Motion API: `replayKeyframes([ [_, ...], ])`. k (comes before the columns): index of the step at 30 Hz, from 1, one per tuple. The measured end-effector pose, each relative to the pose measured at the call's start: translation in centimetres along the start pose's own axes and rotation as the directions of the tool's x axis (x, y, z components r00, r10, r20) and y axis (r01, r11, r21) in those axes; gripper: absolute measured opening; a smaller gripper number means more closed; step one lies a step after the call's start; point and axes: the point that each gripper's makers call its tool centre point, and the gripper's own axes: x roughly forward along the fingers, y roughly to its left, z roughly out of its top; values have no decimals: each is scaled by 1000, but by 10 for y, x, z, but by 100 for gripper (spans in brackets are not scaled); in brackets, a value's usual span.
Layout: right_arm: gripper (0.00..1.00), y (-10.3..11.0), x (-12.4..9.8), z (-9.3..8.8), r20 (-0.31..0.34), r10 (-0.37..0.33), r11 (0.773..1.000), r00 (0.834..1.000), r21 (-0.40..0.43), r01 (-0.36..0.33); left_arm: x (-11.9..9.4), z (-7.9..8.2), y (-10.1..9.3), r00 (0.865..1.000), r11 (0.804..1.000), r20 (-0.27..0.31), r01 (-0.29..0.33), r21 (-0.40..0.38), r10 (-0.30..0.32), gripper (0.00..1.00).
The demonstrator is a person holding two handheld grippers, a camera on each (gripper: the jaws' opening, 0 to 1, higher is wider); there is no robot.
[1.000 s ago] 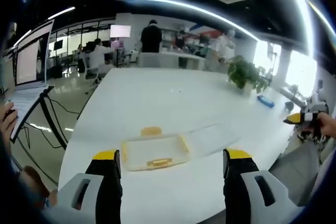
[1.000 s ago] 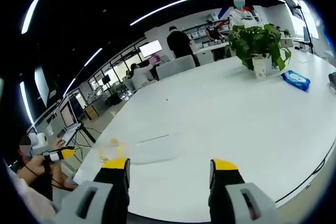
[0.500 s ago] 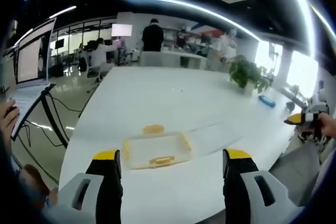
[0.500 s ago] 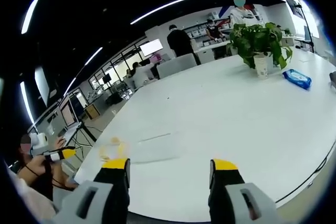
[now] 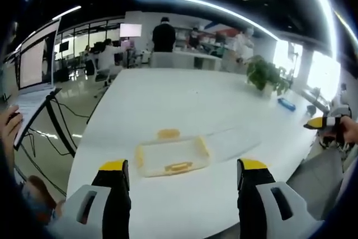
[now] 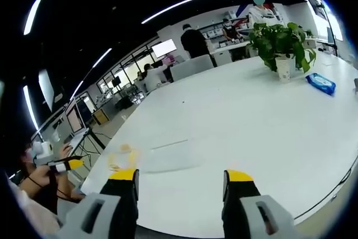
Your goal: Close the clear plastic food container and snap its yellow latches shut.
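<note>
1. In my left gripper view, the left gripper (image 5: 182,173) hangs over the near edge of the white table (image 5: 168,99), its yellow-tipped jaws spread wide apart with nothing between them.
2. The clear plastic food container (image 5: 171,157) lies on the table just beyond those jaws, roughly midway between them. It is open.
3. One yellow latch (image 5: 178,167) sits on the container's near long side, another (image 5: 168,134) on its far side, and yellow trim runs along both short ends.
4. The clear lid (image 5: 232,141) lies flat on the table, touching the container's right end.
5. Past the container, far across the table, a potted plant (image 5: 267,76) stands, with a blue packet (image 5: 286,104) near it.
6. In my right gripper view, the right gripper (image 6: 182,179) also hovers at the table edge, jaws wide apart and holding nothing.
7. From here the container (image 6: 121,158) sits left of my jaws; its lid (image 6: 169,155) stretches towards the middle.
8. The plant (image 6: 281,46) and blue packet (image 6: 320,83) lie far beyond the container to the right.
9. People stand at a counter beyond the table.
</note>
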Motion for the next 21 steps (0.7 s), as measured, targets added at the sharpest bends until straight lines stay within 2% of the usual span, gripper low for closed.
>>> replayKeyframes([
  [21,59,17,16,-2,-30,19,1000,999,-21,-19,3,-3,11,1000,1000,-23,-2,0,2,78],
])
